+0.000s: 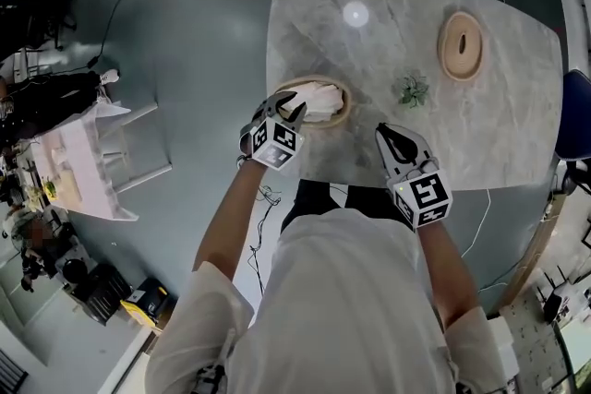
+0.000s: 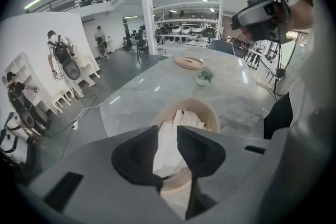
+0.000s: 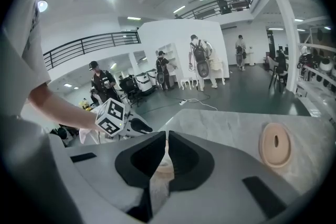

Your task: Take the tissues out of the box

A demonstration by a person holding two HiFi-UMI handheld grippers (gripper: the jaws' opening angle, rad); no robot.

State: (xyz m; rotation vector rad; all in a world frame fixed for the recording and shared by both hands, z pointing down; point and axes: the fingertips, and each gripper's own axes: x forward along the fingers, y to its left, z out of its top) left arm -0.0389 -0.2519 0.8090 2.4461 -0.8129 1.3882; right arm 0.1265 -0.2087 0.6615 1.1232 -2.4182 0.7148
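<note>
Our left gripper [image 1: 288, 109] gapes around the tissues [image 1: 315, 96] in the round wooden box [image 1: 343, 113] at mid-frame, seemingly not gripping, so we close low on them and lift straight, our right gripper [image 1: 387, 136] hanging closed, empty.

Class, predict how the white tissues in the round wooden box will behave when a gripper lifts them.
The tissues stand crumpled above the box rim, so they are probably floppy and very light. Bunched loosely, several may lift together. The box, seemingly unheld, might shift with the pull.
</note>
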